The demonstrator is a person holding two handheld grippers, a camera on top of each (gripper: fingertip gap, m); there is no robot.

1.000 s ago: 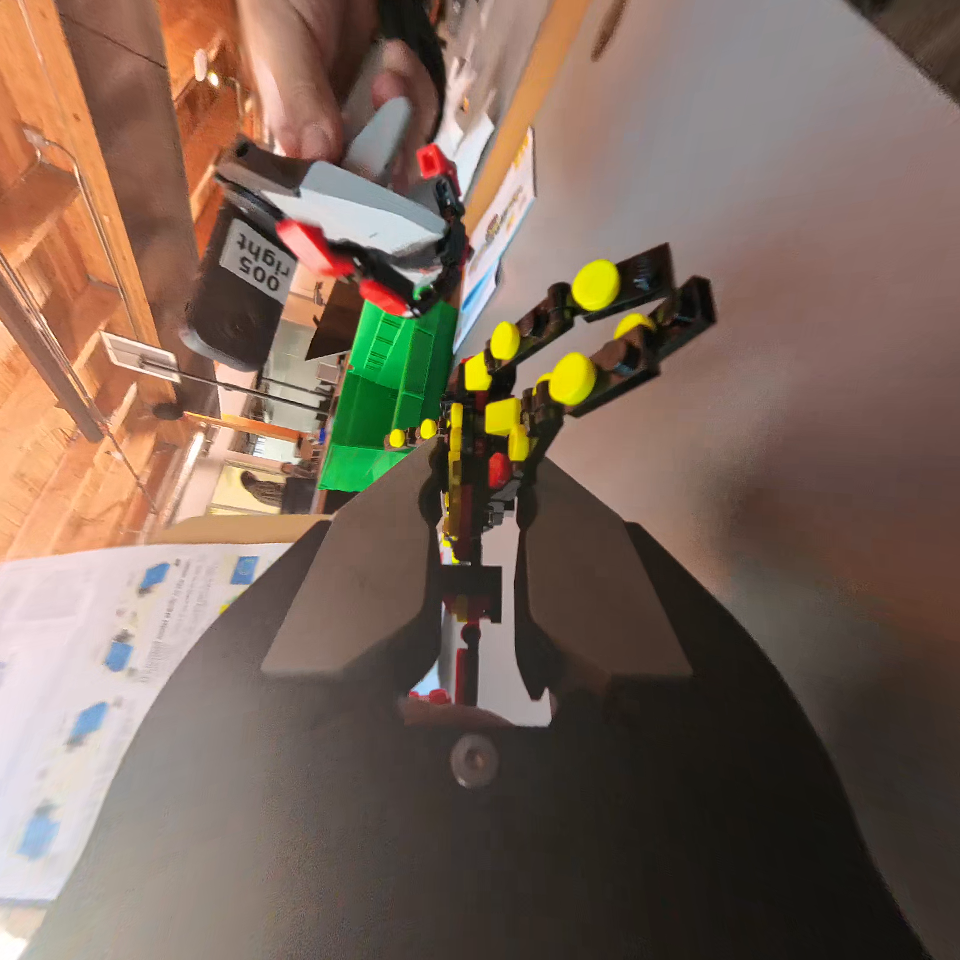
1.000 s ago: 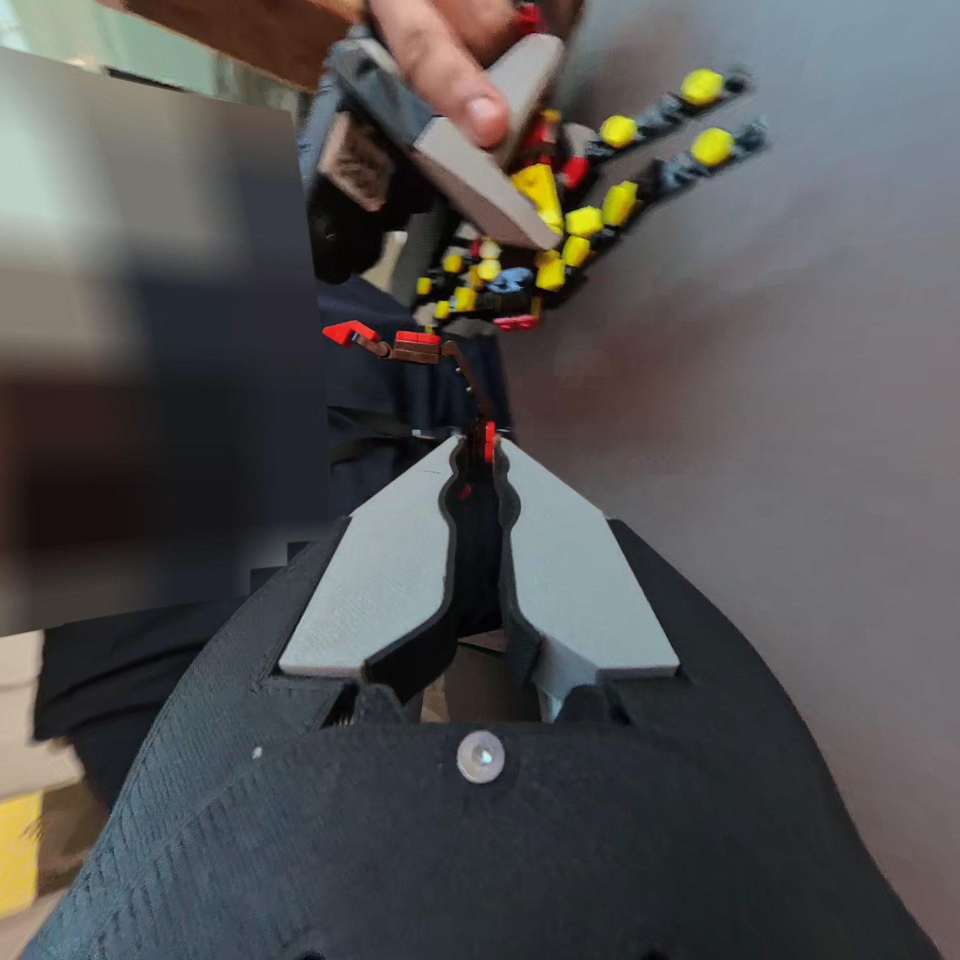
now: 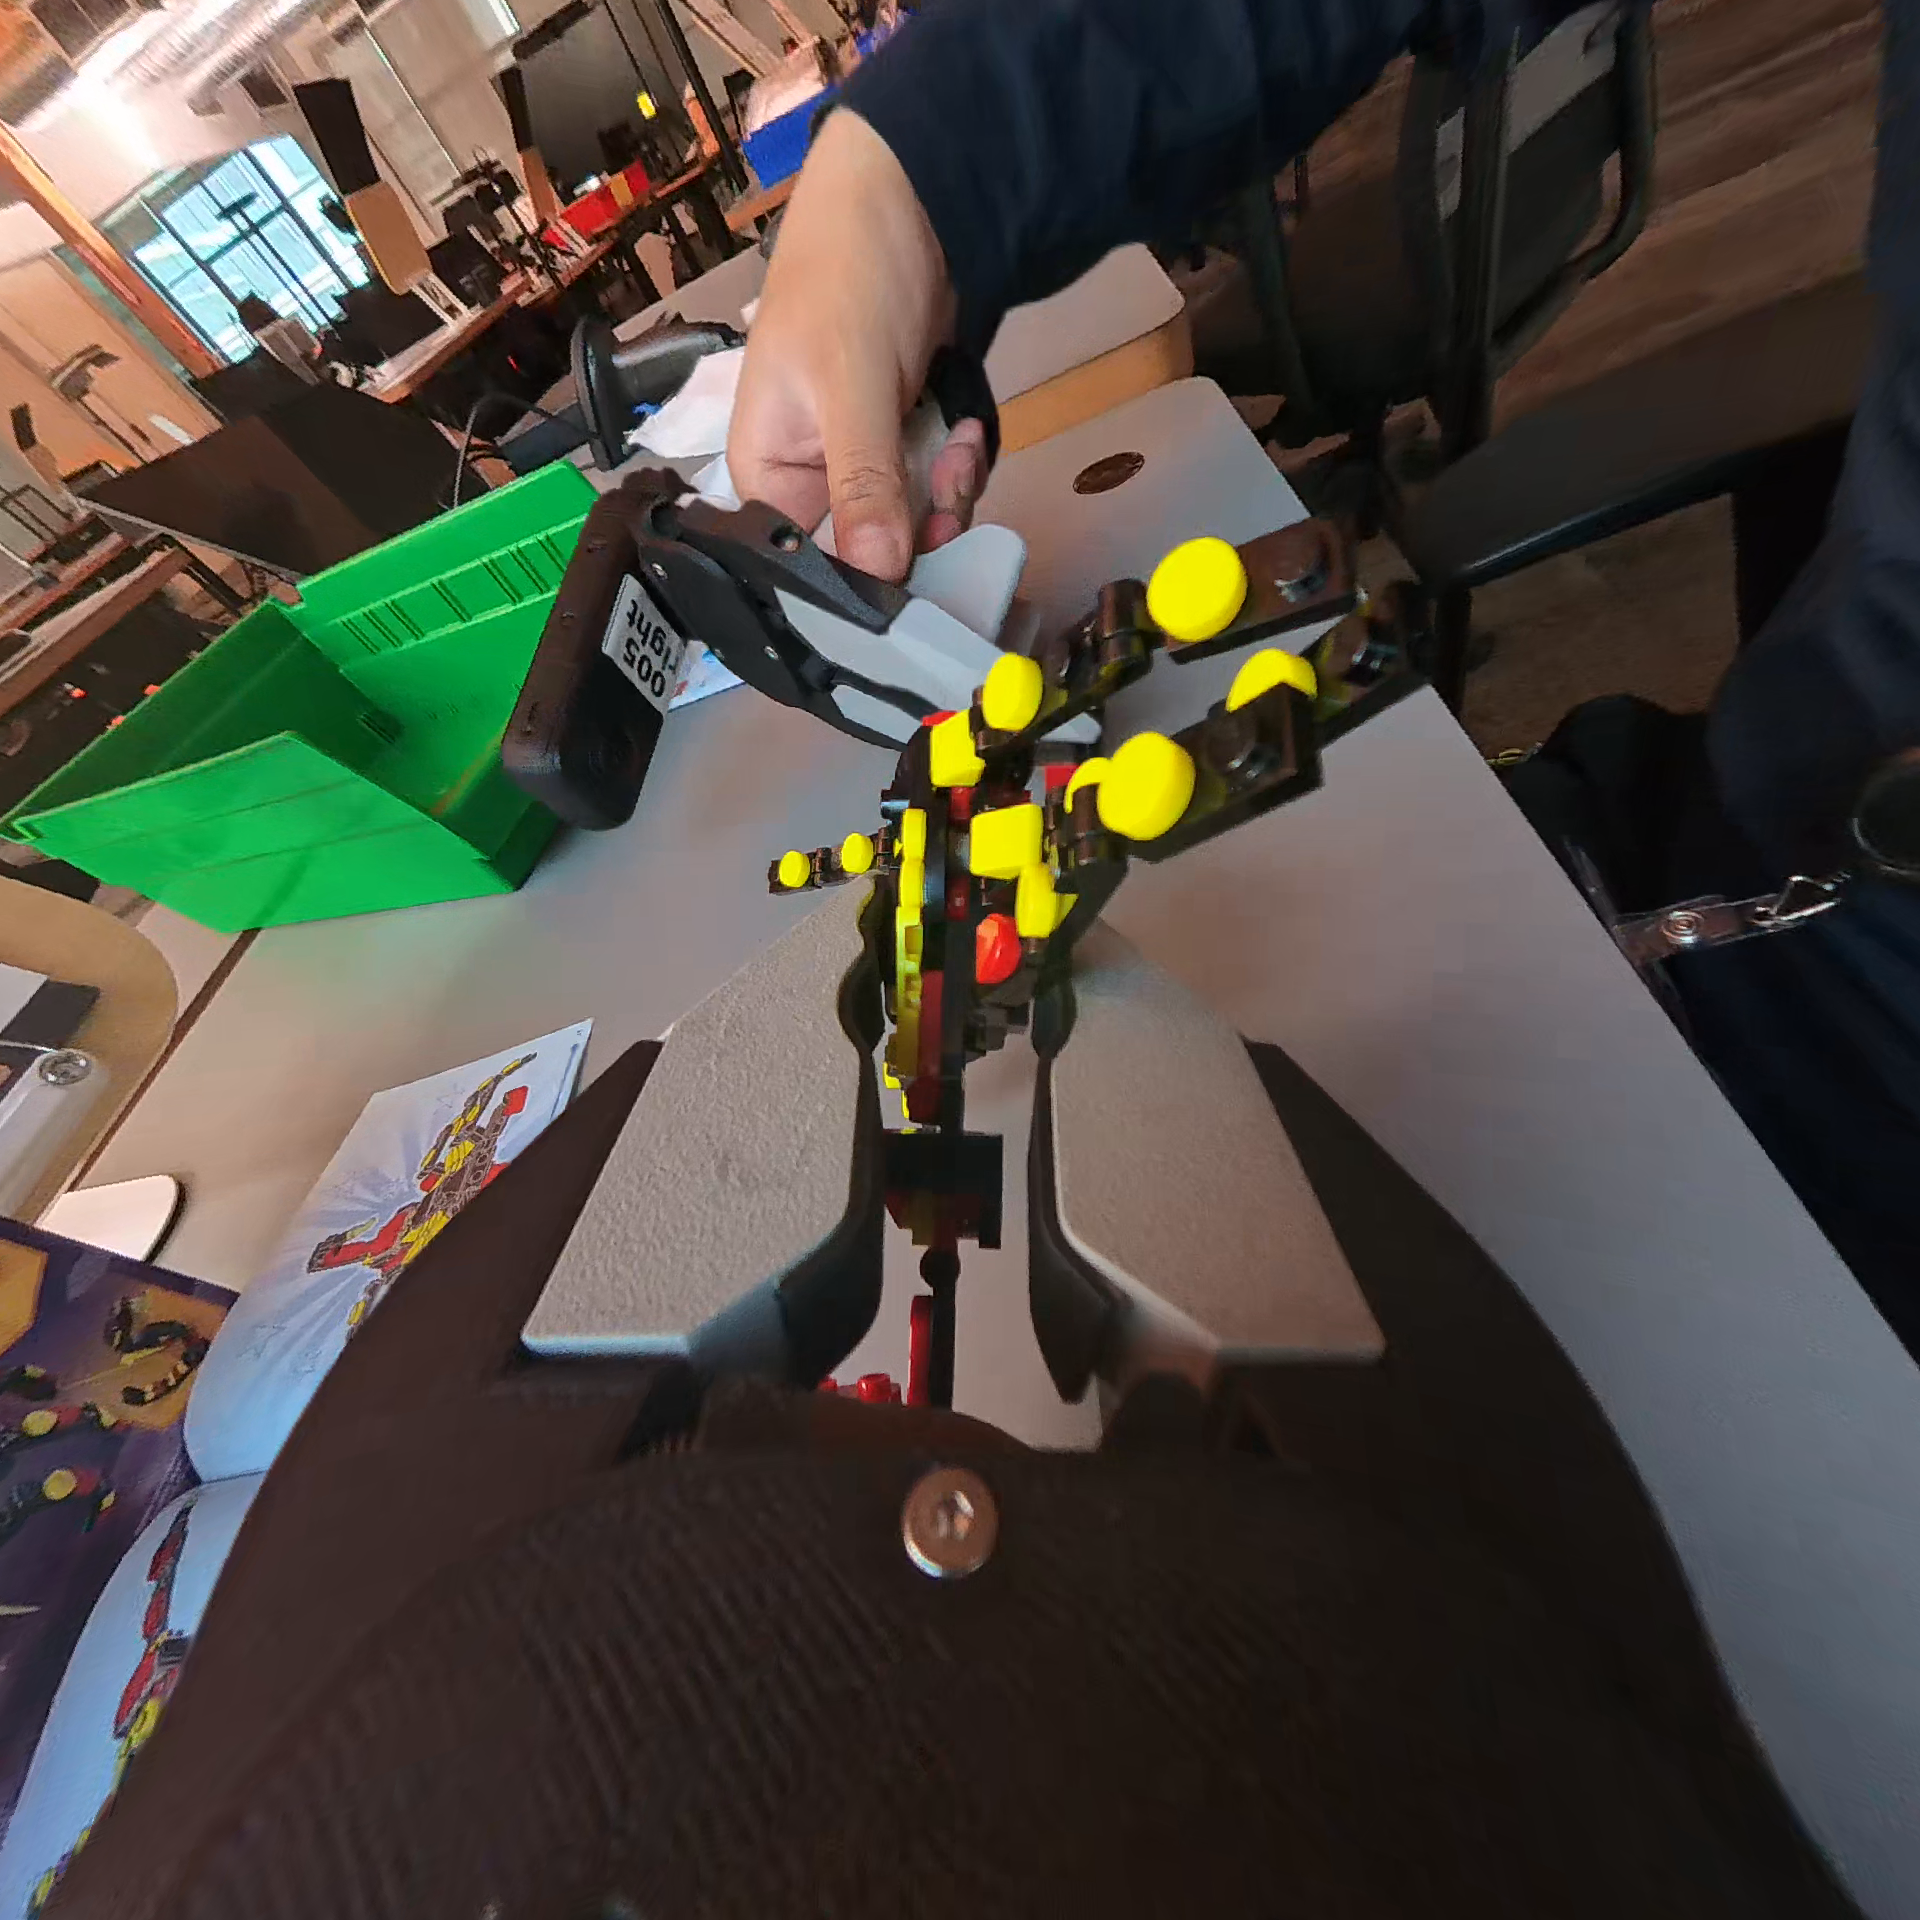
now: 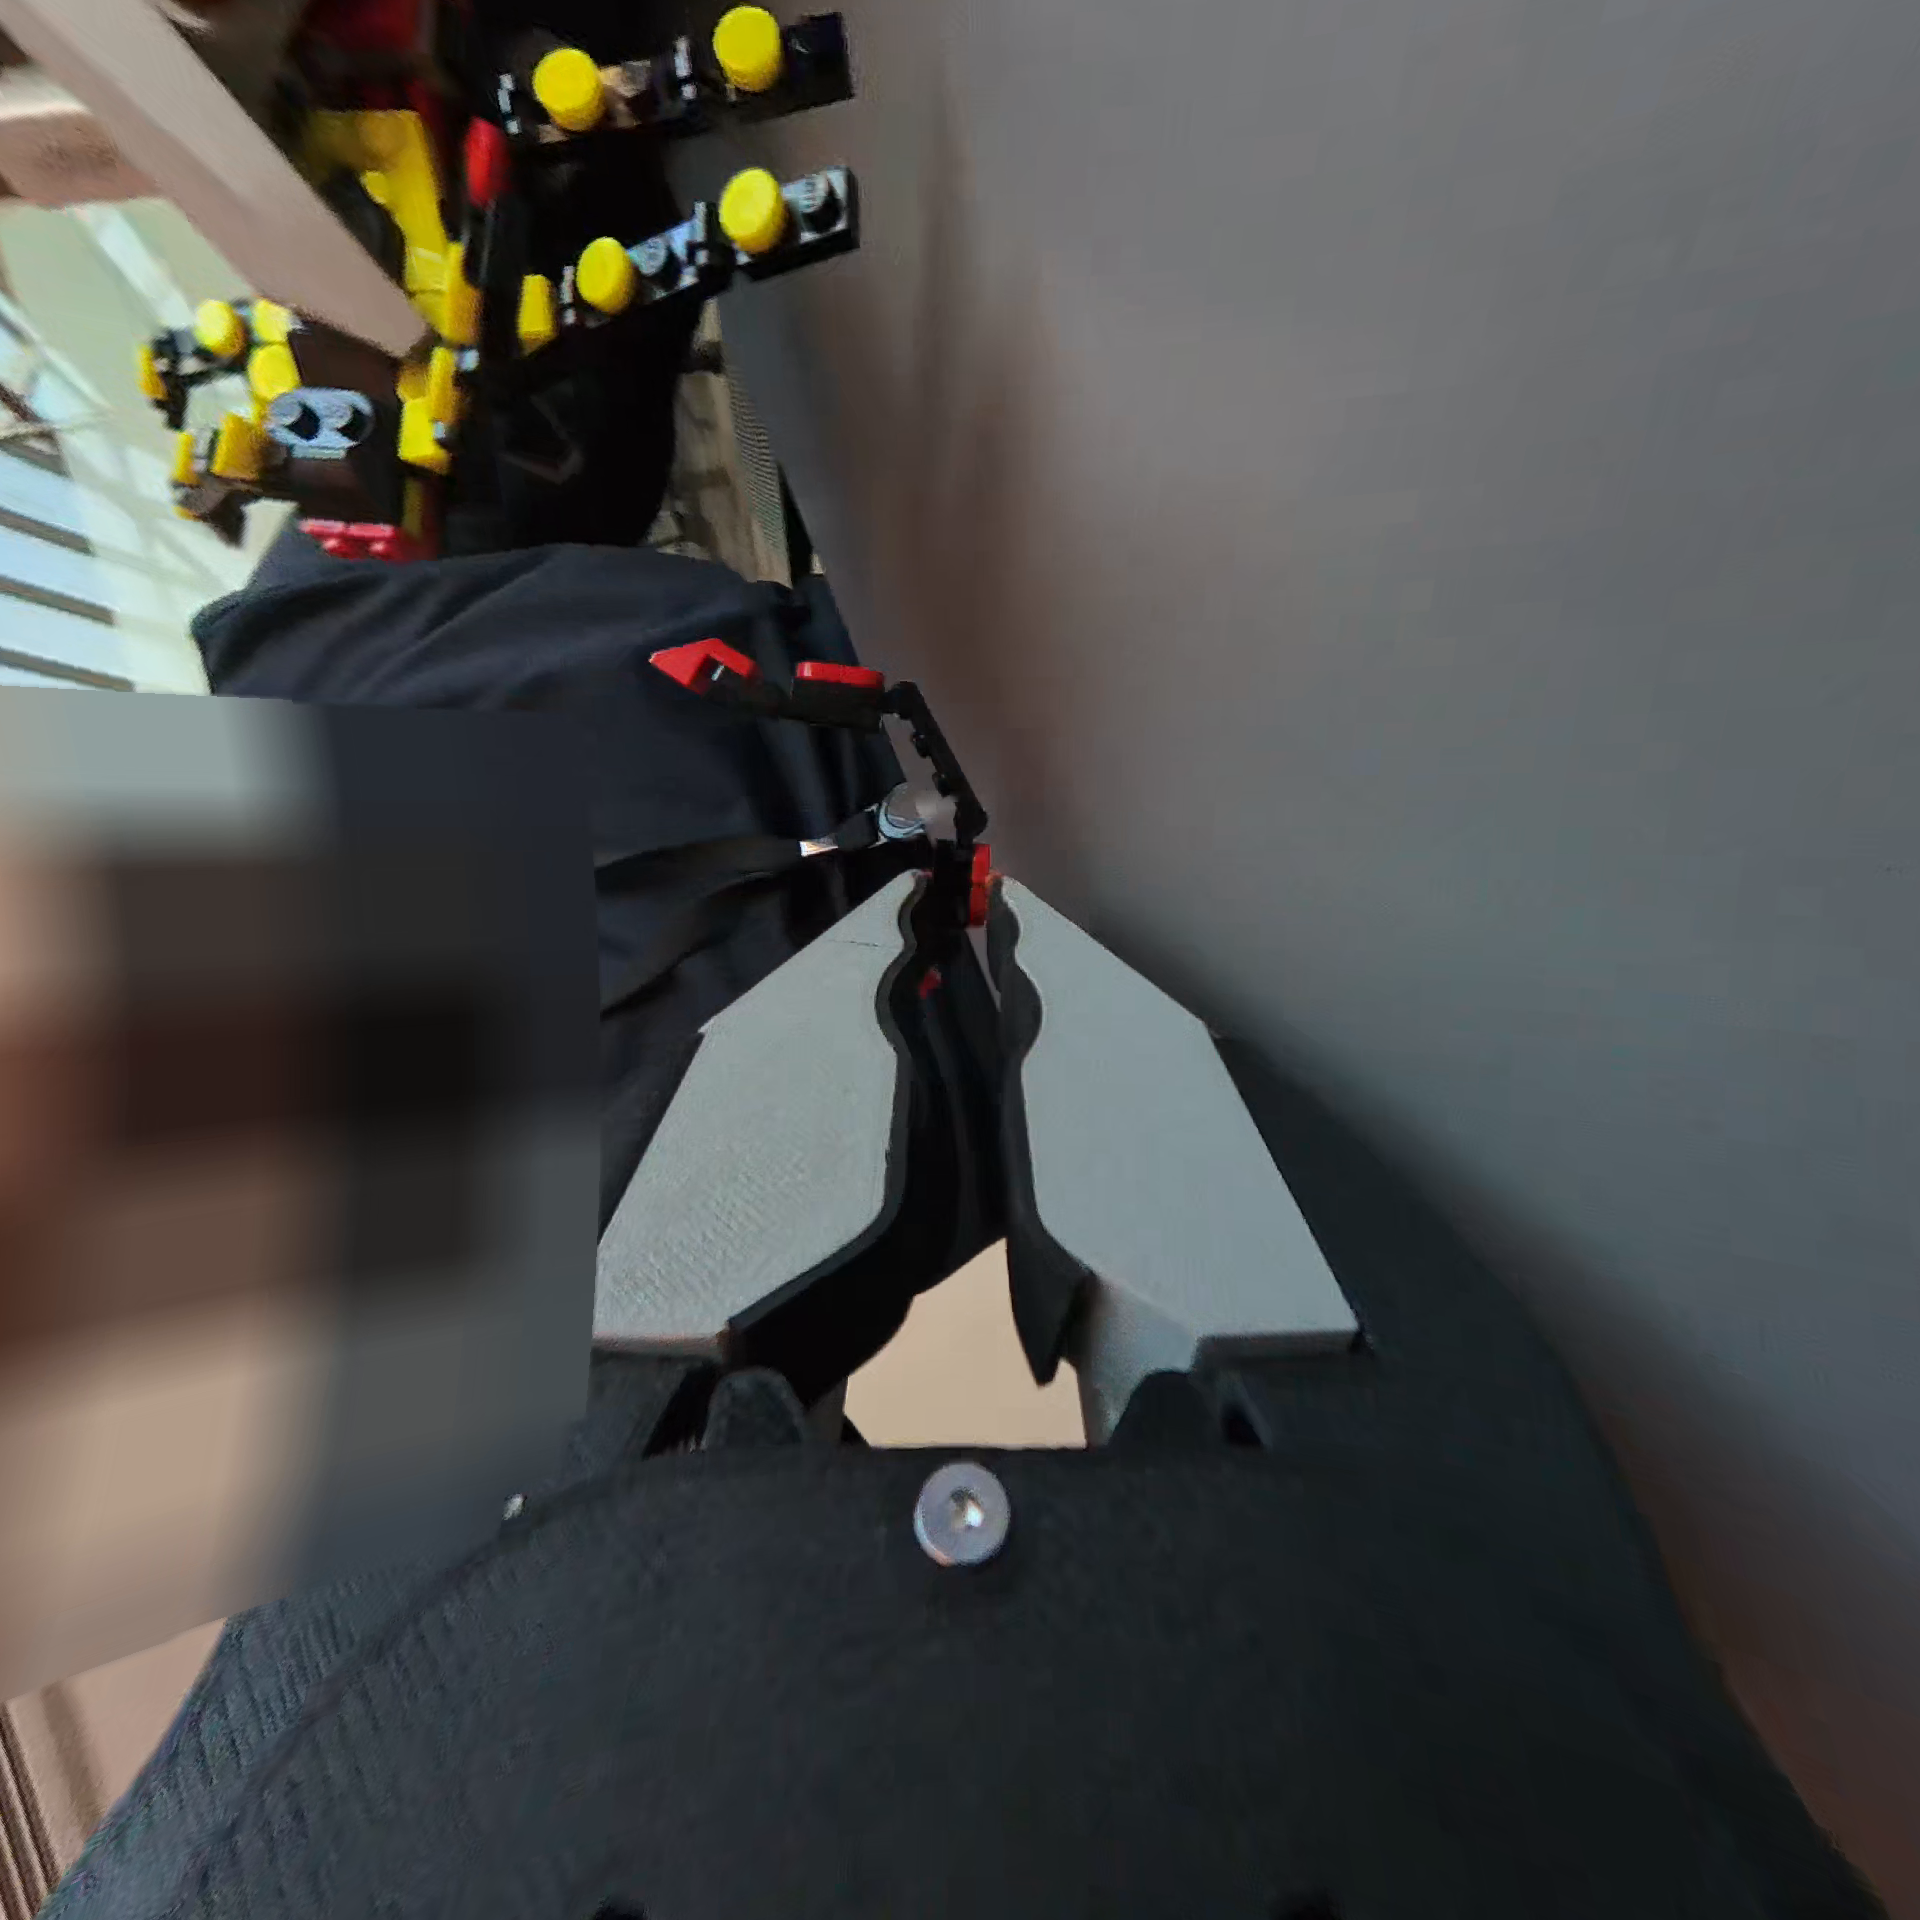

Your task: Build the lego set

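My left claw [image 3: 951, 971]: closed on the lego model [image 3: 971, 914], my two grey fingers [image 3: 727, 1132] pinching its black, red and yellow body from both sides.
Lego model: held above the grey table [image 3: 1403, 1091]; black arms with round yellow studs fan out up and to the right past my fingertips.
My right claw [image 4: 951, 894]: nearly closed, tips gripping a small jointed piece [image 4: 894, 727], black with red ends, that bends up and to the left.
Right claw from the left view: just behind the model, a hand [image 3: 842, 384] in a dark sleeve around it; whether it touches the model I cannot tell.
Near left: instruction booklet [image 3: 436, 1153] flat on the table, a purple box [image 3: 73, 1382] at the edge.
Far left: green bin [image 3: 312, 727] on the table.
Beyond: desks and windows, blurred.
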